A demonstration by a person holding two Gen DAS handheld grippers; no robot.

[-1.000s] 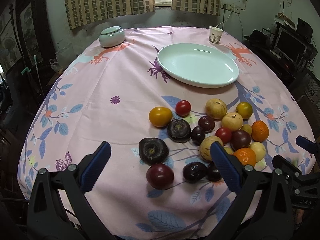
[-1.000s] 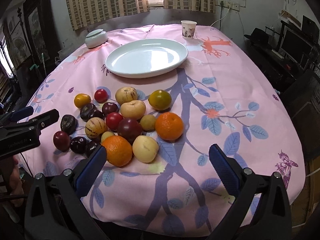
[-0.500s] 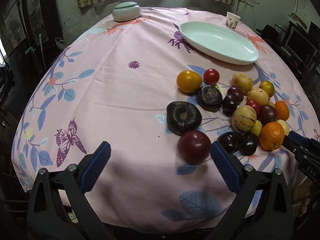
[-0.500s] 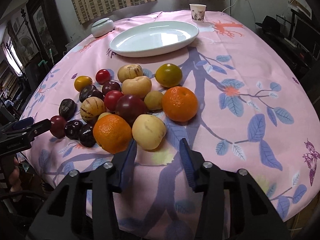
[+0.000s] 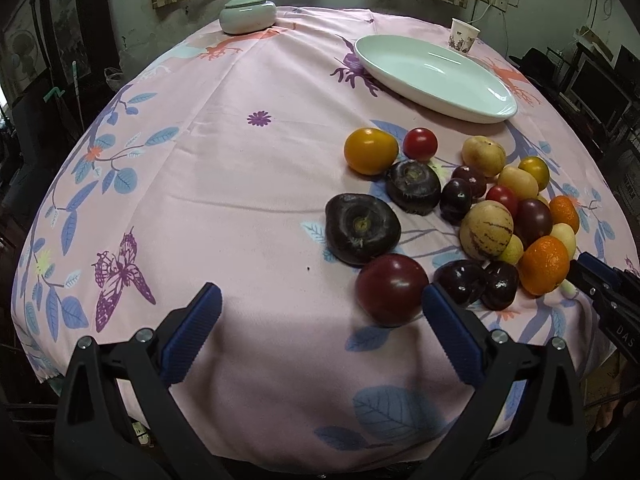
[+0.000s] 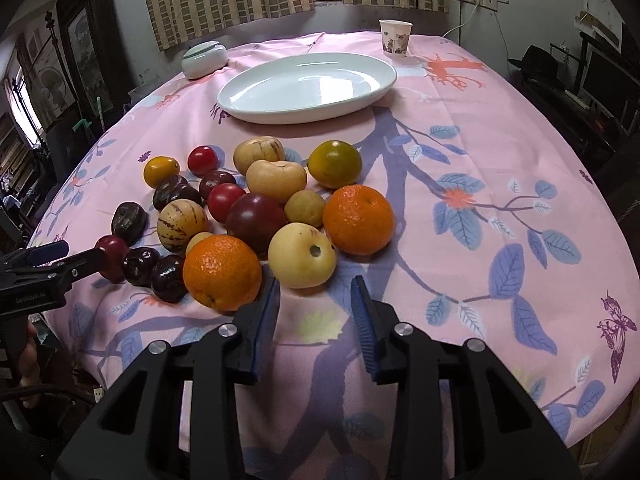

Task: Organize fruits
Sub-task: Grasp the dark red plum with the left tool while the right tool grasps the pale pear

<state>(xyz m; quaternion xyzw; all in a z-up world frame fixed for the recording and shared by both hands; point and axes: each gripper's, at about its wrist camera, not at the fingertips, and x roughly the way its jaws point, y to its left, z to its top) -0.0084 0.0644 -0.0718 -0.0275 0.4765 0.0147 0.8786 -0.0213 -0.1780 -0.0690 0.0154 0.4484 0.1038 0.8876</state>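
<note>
Several fruits lie heaped on the pink cloth below an empty white oval plate (image 5: 492, 114) (image 6: 280, 118). My left gripper (image 5: 320, 300) is open wide just above the cloth. A dark red plum (image 5: 392, 290) rests right beside its right finger, and bare cloth fills most of the gap. My right gripper (image 6: 316, 284) has narrowed and its jaws are closing. A pale yellow fruit (image 6: 302, 256) sits just ahead of its tips, untouched, with an orange (image 6: 222, 272) by the left finger. Each gripper shows at the edge of the other's view: right gripper (image 5: 600, 280), left gripper (image 6: 60, 256).
A paper cup (image 6: 395, 38) and a pale lidded bowl (image 6: 204, 60) stand at the far side of the round table. The cloth drops over the near table edge under both grippers. Dark furniture and screens crowd the right of the room.
The right jaws have drawn in from wide apart to a narrow gap. Both grippers have sunk closer to the cloth. The left one has shifted, so the fruit now lies to its right.
</note>
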